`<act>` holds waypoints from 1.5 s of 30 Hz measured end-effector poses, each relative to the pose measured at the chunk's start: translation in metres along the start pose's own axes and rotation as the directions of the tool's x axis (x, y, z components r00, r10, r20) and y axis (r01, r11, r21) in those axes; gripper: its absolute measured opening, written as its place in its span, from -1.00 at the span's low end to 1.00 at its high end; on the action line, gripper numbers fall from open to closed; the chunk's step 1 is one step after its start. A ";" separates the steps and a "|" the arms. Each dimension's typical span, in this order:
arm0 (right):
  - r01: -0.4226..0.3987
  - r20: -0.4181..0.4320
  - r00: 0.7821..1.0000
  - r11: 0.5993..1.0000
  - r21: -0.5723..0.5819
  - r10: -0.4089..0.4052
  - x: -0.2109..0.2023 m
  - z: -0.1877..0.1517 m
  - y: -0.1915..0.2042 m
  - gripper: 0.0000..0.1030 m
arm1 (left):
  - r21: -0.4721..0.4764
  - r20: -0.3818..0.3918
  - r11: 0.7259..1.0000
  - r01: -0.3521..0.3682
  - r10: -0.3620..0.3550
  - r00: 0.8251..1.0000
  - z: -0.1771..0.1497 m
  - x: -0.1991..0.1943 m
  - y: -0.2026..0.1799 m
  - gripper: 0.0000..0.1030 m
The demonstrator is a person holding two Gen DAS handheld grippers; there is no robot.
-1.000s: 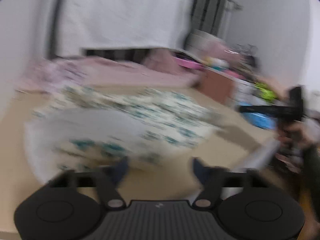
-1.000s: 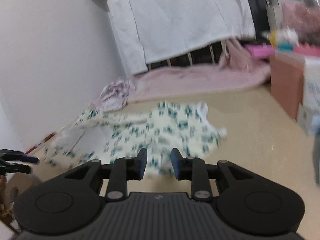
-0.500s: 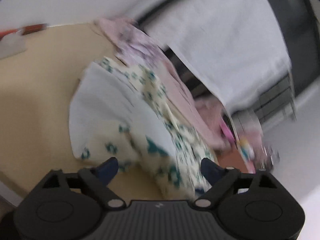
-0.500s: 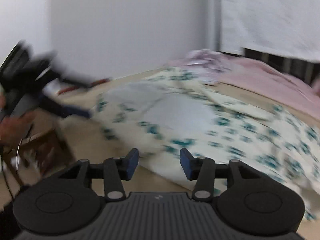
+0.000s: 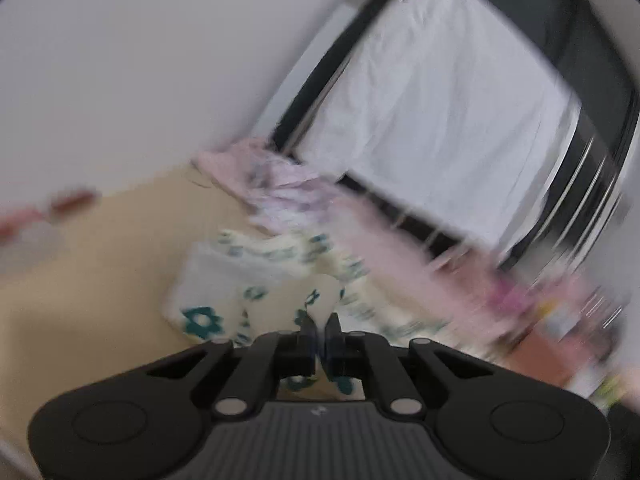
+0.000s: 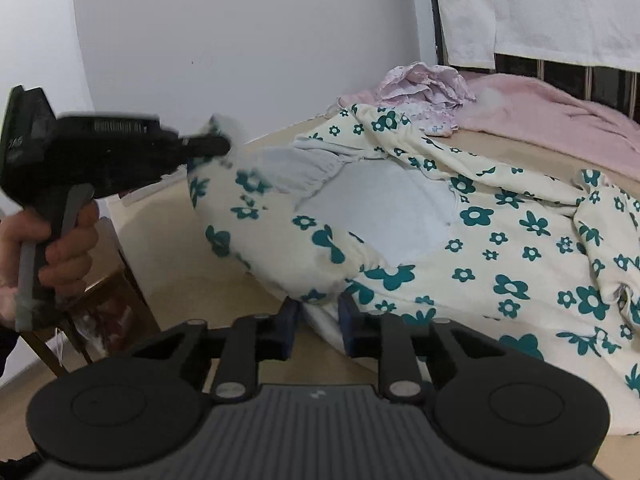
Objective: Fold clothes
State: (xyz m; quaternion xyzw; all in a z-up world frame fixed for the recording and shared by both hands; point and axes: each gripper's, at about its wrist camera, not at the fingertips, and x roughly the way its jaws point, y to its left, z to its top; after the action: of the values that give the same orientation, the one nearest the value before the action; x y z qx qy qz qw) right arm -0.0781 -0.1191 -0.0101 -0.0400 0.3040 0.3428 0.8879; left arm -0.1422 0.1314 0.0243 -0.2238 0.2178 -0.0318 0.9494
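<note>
Floral garment (image 6: 500,248) lies spread on the bed (image 6: 192,280), waistband end at 10 o'clock. Left gripper (image 5: 319,330): fingers were spread a second ago, now pinching the hem. Right gripper (image 6: 316,326): fingers apart, straddling the near edge. Looks like a fold lift starting.

cream garment (image 6: 500,248) with teal flowers, pink blanket (image 6: 540,112), white sheet (image 6: 540,8)
</note>
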 end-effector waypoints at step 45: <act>0.402 0.032 0.910 0.899 0.174 -0.413 -0.132 0.001 -0.079 -0.37 | 0.356 -0.193 0.932 0.062 0.008 0.981 0.022 0.003 -0.050 -0.01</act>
State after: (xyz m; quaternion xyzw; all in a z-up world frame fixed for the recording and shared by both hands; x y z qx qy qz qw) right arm -0.1047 -0.2563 0.0546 -0.0179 0.2858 0.1245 0.9500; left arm -0.1283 0.0951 0.0626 -0.0448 0.2954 -0.1056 0.9484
